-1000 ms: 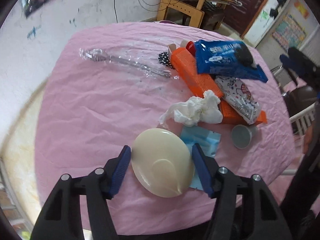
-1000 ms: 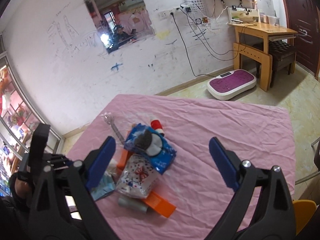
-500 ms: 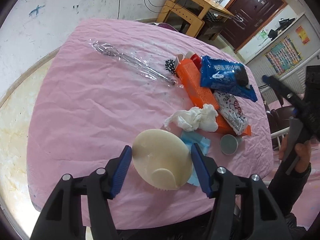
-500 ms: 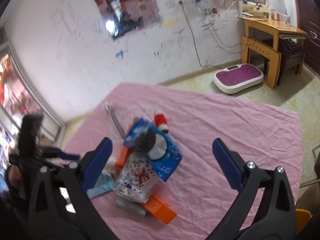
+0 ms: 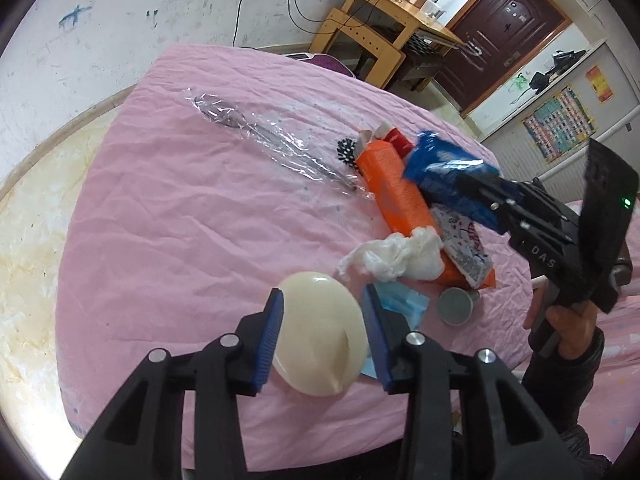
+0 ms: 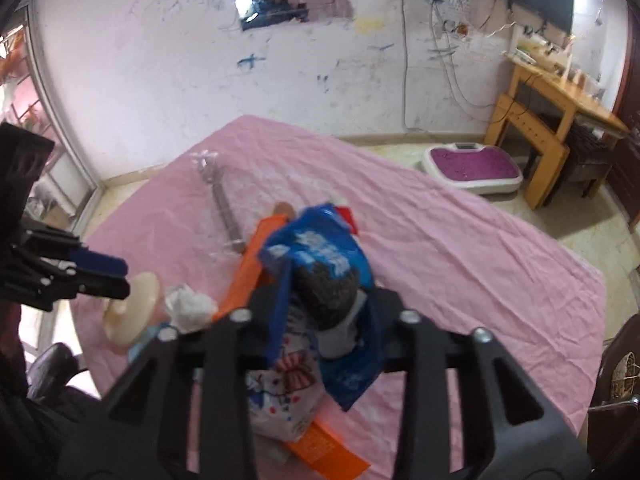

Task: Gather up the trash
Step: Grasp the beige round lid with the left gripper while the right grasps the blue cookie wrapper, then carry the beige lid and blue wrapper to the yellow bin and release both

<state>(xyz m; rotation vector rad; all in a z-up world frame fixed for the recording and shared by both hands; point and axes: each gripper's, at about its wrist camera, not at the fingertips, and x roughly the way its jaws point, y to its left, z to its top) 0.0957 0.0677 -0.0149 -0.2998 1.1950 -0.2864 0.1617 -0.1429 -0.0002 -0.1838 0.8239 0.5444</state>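
Cream-coloured and smooth, a round plastic lid (image 5: 320,344) is sitting between the blue pads of the left gripper (image 5: 322,340), whose jaws are closing with both pads pressing on its rim, at the near edge of the pink tablecloth (image 5: 180,220). Just right of the lid a light blue packet (image 5: 404,304) is lying flat, and beyond that a small grey cup (image 5: 454,306) is lying on its side. A crumpled white tissue (image 5: 396,256) is resting just beyond the lid, touching the long orange box (image 5: 396,192) that is running away toward the far side. On top of the orange box a white printed packet (image 5: 464,240) is lying, and above it a blue snack bag (image 6: 320,256) is being pinched by the right gripper (image 6: 324,300); its jaws are closing with the crumpled bag squeezed between them. A red-capped bottle (image 5: 394,136) and a black bristled brush (image 5: 346,150) are peeking out at the far end of the orange box. Farther left a metal utensil in clear wrapping (image 5: 272,140) is stretching across the cloth, well apart from the pile. A person's hand (image 5: 568,320) is gripping the right gripper's handle at the right edge of the left wrist view. Past the table, a wooden desk (image 6: 560,120) is standing against the scribbled white wall (image 6: 160,100), with a purple-topped scale (image 6: 472,168) on the floor beside it.
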